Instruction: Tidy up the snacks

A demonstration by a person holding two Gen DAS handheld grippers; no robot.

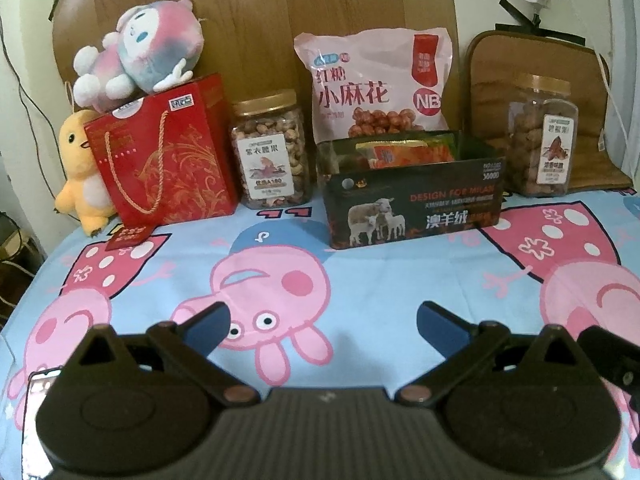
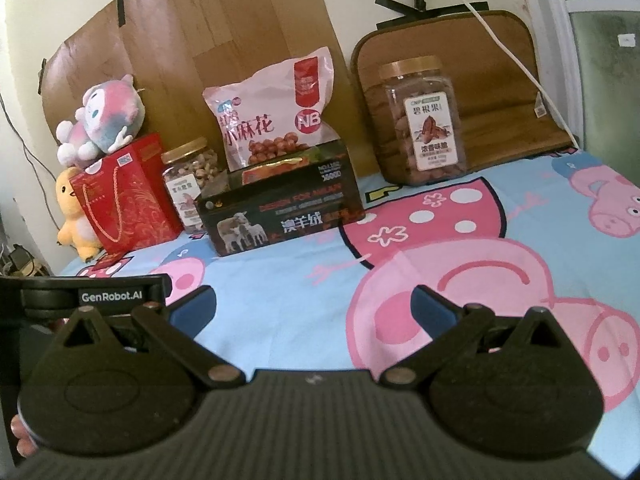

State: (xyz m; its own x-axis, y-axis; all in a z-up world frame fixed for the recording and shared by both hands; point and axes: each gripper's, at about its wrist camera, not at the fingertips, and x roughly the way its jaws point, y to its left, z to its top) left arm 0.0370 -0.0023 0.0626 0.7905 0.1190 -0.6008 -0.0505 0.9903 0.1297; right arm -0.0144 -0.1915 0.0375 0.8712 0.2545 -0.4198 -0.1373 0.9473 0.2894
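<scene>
A dark open box [image 1: 414,204] [image 2: 280,208] printed with sheep stands at the back of the bed, with an orange snack packet [image 1: 404,151] [image 2: 276,170] inside it. Behind it leans a pink snack bag [image 1: 376,84] [image 2: 276,116]. One clear nut jar [image 1: 272,154] [image 2: 190,182] stands left of the box, and another jar [image 1: 542,136] [image 2: 422,124] stands to the right. My left gripper [image 1: 322,326] hovers open and empty over the sheet, well short of the box. My right gripper [image 2: 312,308] is open and empty too, near the front.
A red gift bag [image 1: 164,156] [image 2: 128,196] stands far left with a pink plush [image 1: 140,54] [image 2: 100,120] on top and a yellow plush [image 1: 80,168] [image 2: 74,212] beside it. Brown boards [image 1: 536,60] lean on the wall. The cartoon sheet [image 1: 360,272] covers the bed.
</scene>
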